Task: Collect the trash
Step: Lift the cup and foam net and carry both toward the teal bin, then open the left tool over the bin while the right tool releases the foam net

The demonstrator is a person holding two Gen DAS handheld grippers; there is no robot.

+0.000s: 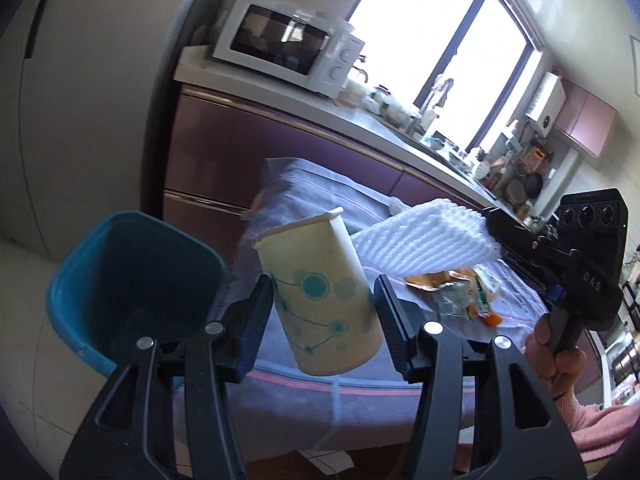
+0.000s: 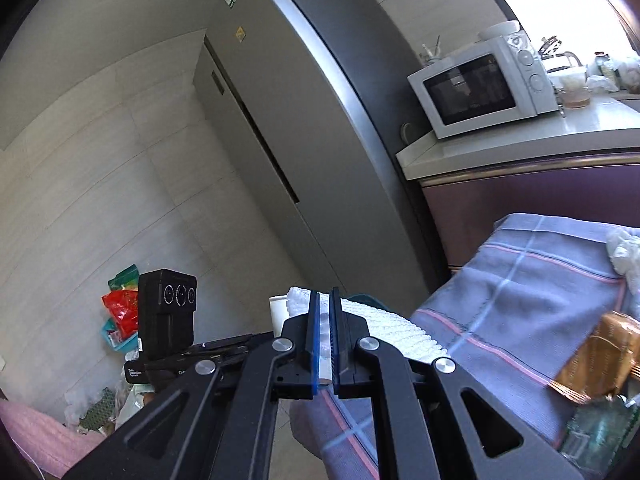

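My left gripper (image 1: 324, 292) is shut on a cream paper cup (image 1: 320, 296) with teal dots, held tilted above the table edge, right of a blue trash bin (image 1: 132, 280) on the floor. My right gripper (image 2: 325, 308) is shut on a white foam net sleeve (image 2: 384, 332), also seen in the left wrist view (image 1: 424, 240), lifted over the checked blue tablecloth (image 2: 520, 280). Snack wrappers (image 1: 460, 292) lie on the cloth; a gold wrapper (image 2: 600, 356) shows at the right.
A fridge (image 2: 288, 120) stands at the left and a counter with a microwave (image 1: 288, 44) behind the table. A crumpled white tissue (image 2: 624, 252) lies at the cloth's far edge. Bags and clutter (image 2: 120, 312) sit on the floor by the wall.
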